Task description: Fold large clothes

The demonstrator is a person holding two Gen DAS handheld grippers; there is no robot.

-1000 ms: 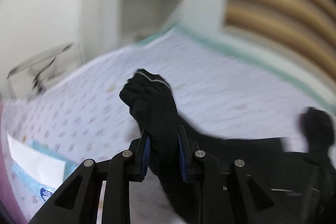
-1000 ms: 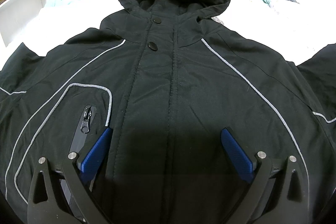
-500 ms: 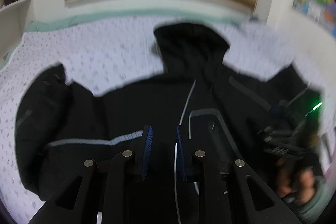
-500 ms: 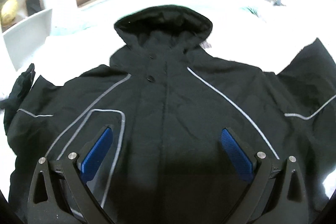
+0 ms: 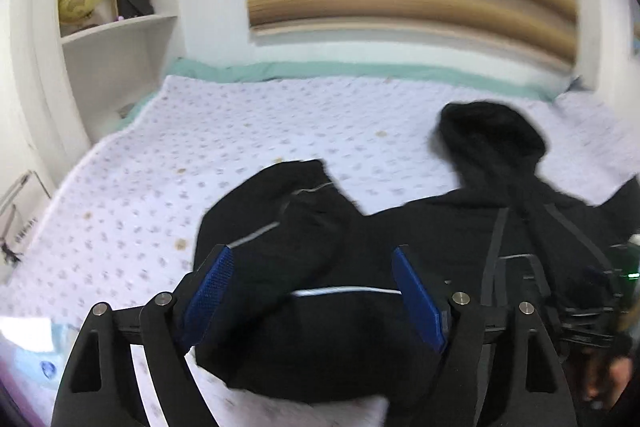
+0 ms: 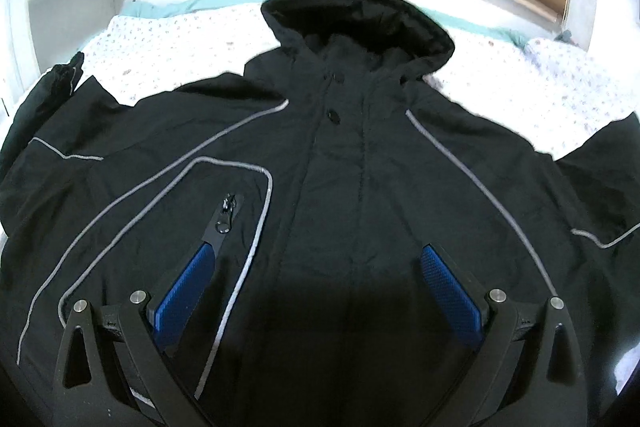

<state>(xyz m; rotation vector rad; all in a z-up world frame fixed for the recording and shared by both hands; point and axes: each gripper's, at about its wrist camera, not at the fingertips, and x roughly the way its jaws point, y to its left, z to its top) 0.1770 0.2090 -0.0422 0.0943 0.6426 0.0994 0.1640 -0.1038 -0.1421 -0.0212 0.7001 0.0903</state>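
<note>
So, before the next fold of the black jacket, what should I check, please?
1. Left tongs open, holding nothing: ok.
2. Right tongs open over the jacket front: ok.
3. Jacket lies face up on the bed, hood at the far end: ok.
4. Left sleeve flat: not ok, bunched.
5. Other sleeve flat: cannot tell, cut off.

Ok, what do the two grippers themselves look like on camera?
Both match. The left gripper and right gripper have black angular linkage arms with triangular cut-outs, silver round pivot pins, and flat fingers faced with textured blue pads. No cables or markings show.
</note>
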